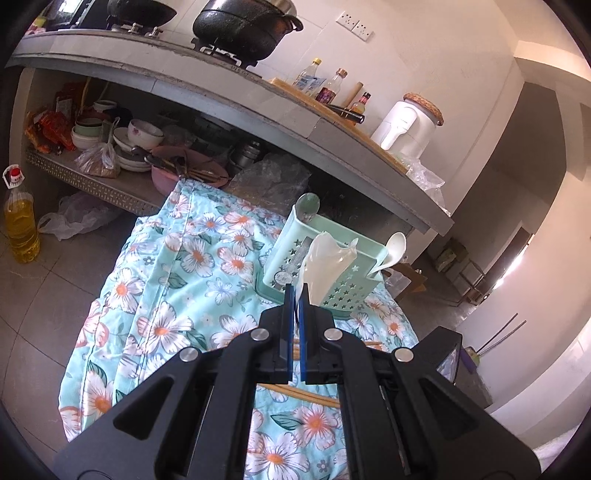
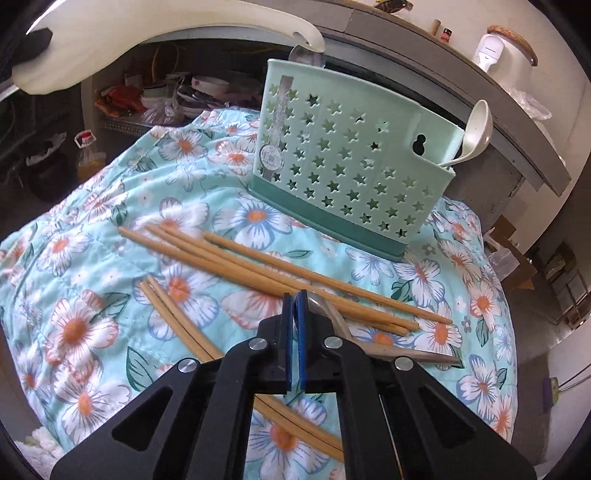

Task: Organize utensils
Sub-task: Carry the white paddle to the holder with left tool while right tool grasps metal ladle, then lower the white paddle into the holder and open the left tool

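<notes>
My left gripper is shut on the handle of a white soup spoon and holds it upright, just in front of the mint green utensil holder. That spoon also arches across the top left of the right wrist view. The holder has a white spoon at its right end and a metal spoon at its left. Several wooden chopsticks lie on the floral cloth. My right gripper is down among them, shut on the bowl edge of a metal spoon lying on the cloth.
A grey counter with black pots, bottles and a white jar runs behind the holder. On the shelf below are bowls and bags. An oil bottle stands on the floor at left. The cloth drops off at both sides.
</notes>
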`<state>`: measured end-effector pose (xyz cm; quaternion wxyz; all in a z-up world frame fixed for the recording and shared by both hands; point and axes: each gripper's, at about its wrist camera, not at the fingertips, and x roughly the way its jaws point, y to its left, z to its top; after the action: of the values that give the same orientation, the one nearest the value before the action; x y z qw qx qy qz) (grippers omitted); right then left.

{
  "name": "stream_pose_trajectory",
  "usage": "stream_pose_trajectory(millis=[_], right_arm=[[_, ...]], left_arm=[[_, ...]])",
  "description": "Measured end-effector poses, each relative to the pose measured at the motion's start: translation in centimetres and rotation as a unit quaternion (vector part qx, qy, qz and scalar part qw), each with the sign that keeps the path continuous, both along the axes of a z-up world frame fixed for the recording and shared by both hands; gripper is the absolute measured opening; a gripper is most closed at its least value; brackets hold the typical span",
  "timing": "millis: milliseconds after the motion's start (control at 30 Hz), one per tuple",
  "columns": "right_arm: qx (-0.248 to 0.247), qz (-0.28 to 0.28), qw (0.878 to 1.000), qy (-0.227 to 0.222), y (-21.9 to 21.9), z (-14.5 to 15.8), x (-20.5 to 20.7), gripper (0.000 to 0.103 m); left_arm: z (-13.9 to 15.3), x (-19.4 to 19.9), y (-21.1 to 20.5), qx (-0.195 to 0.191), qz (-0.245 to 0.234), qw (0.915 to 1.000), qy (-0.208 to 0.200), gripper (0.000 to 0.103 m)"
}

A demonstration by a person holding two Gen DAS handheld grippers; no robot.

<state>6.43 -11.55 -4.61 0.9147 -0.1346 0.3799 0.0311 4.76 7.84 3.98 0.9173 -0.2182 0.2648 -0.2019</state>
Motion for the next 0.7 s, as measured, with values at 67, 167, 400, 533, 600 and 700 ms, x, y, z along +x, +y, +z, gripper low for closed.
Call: stream_pose_trajectory(millis=[67,167,400,533,600,700], right_arm=[[0.031,-0.001,1.000,-0.004,-1.0,1.4,-0.3,0.002],[0.073,-0.003,0.997,-0.019,-2.6,3.8,-0.9,0.002],[0.122,-0.023,0.990,-0.068,-6.0,8.2,-2.0,0.002],[0.133,-0.034,0.988,-0.074,-7.4,8.7,-2.1,0.002],[0.134,-0.037,0.987,-0.075,-7.9,8.6,-2.2,0.002],[0.138,-0.037,0.987,-0.075,-8.2,8.5,-2.2,0.002]], left_arm=[[0.9,0.0,-0.1,0.000,-0.003,0.9999,-0.017,0.001],[2.0,0.5,-0.5,0.003,-0.007,0.9994,-0.035,0.001],[4.2,2.5,-2.4,0.087,0.001,0.9945,-0.059,0.001],[5.4,4.1,-4.0,0.175,-0.004,0.9822,-0.069,0.001],[6.1,4.8,-5.1,0.227,-0.014,0.9707,-0.077,0.001],[7.1,6.0,-6.5,0.305,-0.030,0.9482,-0.082,0.001]])
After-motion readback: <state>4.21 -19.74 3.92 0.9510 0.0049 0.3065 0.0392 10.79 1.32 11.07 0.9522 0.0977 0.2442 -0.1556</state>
